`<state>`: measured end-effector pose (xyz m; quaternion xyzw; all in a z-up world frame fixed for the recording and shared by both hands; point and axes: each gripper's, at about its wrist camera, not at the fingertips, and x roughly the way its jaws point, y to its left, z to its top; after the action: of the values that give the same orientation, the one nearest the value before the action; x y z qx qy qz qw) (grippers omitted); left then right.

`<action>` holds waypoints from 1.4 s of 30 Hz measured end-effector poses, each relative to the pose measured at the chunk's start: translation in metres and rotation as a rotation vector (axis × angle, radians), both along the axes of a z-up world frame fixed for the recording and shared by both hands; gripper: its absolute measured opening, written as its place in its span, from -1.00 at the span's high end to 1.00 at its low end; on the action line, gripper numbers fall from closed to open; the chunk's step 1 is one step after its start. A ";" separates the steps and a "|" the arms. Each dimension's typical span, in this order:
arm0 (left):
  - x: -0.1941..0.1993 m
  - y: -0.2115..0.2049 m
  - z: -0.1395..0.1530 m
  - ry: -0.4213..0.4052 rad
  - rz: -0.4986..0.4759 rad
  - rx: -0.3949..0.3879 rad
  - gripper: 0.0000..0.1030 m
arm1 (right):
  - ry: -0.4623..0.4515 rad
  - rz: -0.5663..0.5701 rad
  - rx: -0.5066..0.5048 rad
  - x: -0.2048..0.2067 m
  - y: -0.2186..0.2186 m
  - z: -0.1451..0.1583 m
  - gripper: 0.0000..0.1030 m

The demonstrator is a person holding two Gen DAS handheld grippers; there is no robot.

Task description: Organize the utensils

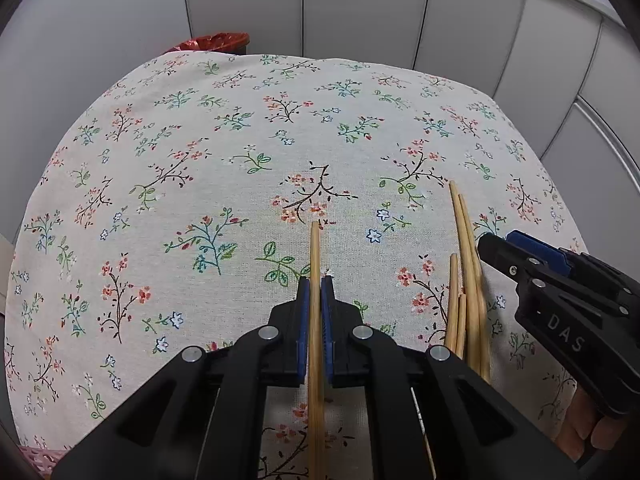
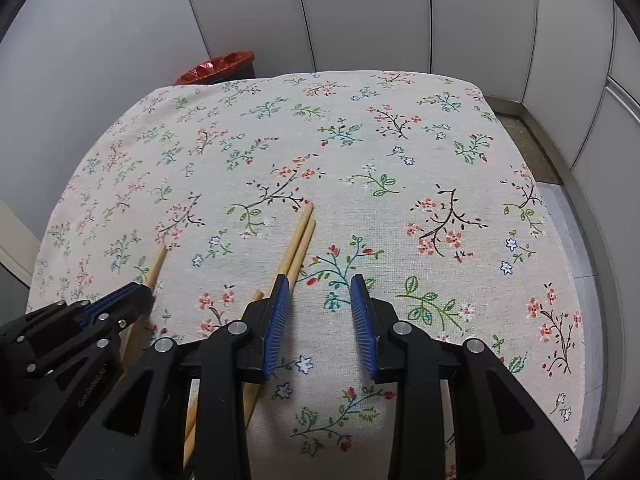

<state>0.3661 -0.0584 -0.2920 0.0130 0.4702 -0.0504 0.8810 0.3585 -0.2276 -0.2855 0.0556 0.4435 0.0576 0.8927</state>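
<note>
My left gripper [image 1: 316, 280] clamped on chopstick [image 1: 315, 248], long axis near-to-far, tip pointing far. My right gripper [image 2: 322, 284] fingers wide, empty, low over floral tablecloth [image 2: 400, 160]. Loose chopsticks [image 2: 298, 240] just left, angled far-right.

My left tool [image 1: 316, 284] is clamped, blue pads nearly together on a chopstick [image 1: 315, 248], pointing forward low over the surface. My right tool [image 2: 323, 292] sits just to its right, jaws apart, holding nothing, angled slightly left. My fingers [image 1: 576, 432] show under the right tool's handle.
</note>
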 end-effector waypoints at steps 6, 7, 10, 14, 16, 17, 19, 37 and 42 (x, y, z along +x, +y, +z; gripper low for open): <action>0.000 0.001 0.000 0.005 0.004 -0.010 0.89 | 0.006 0.040 -0.054 0.000 0.011 -0.003 0.41; 0.000 0.002 0.000 0.007 0.004 -0.012 0.89 | 0.015 0.038 -0.053 0.000 0.009 -0.003 0.41; 0.000 0.004 0.001 0.009 0.008 -0.020 0.89 | 0.027 0.037 -0.066 0.000 0.001 -0.005 0.55; 0.002 0.007 0.001 0.017 0.016 -0.034 0.89 | 0.025 0.023 -0.080 0.002 0.001 -0.005 0.57; 0.002 0.007 0.000 0.019 0.016 -0.036 0.89 | 0.026 0.020 -0.103 0.005 0.005 -0.005 0.57; 0.002 0.007 0.000 0.018 0.015 -0.034 0.89 | 0.024 0.021 -0.123 0.006 0.008 -0.005 0.64; 0.002 0.007 0.001 0.015 0.014 -0.031 0.89 | 0.019 0.022 -0.139 0.007 0.011 -0.005 0.79; -0.033 -0.006 0.058 -0.073 -0.033 -0.012 0.89 | -0.124 0.001 -0.144 -0.048 0.007 0.072 0.92; -0.055 -0.007 0.082 -0.108 -0.050 0.001 0.89 | -0.158 -0.021 -0.116 -0.072 0.002 0.098 0.92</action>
<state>0.3112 -0.0653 -0.2104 0.0279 0.4213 -0.0712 0.9037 0.2869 -0.2256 -0.1875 0.0035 0.3737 0.0268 0.9272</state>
